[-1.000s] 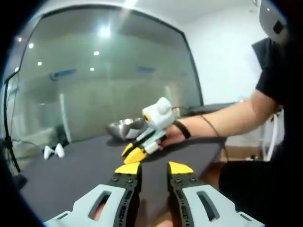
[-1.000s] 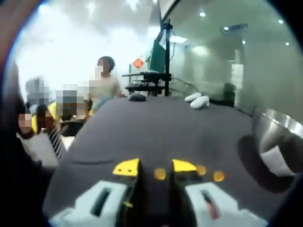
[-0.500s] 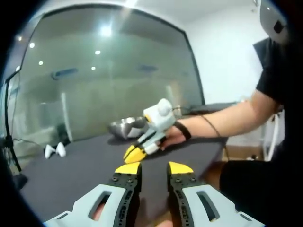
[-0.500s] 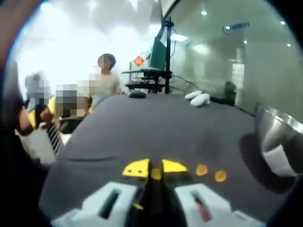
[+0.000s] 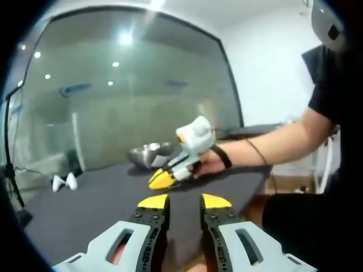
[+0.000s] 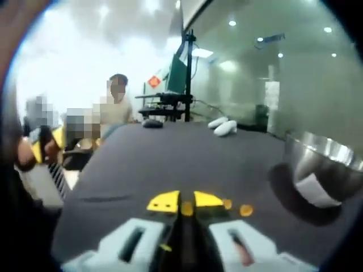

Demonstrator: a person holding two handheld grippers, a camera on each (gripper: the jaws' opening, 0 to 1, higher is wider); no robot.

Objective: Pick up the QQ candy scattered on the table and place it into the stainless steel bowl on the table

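Observation:
In the right gripper view my right gripper (image 6: pixel 186 208) is shut on an orange QQ candy (image 6: pixel 186 209), held a little above the dark table (image 6: pixel 170 158). Two more orange candies (image 6: pixel 227 204) (image 6: pixel 245 211) lie on the table just right of the jaws. The stainless steel bowl (image 6: pixel 320 167) stands at the right, with a white label on its side. In the left gripper view my left gripper (image 5: pixel 185 202) is open with nothing between its yellow tips. Beyond it the right gripper (image 5: pixel 160 178), held by a person's hand, hovers over the table in front of the bowl (image 5: pixel 148 154).
Two white rounded objects (image 6: pixel 221 126) lie at the table's far end, beside a stand with a monitor (image 6: pixel 180 79). People sit past the table's left edge (image 6: pixel 79 127). A glass wall (image 5: pixel 130 96) runs behind the table. The person's arm (image 5: pixel 272 144) reaches in from the right.
The right gripper closed on one orange candy and has lifted slightly with it; its view shifted toward the bowl. The left gripper has stayed open and still.

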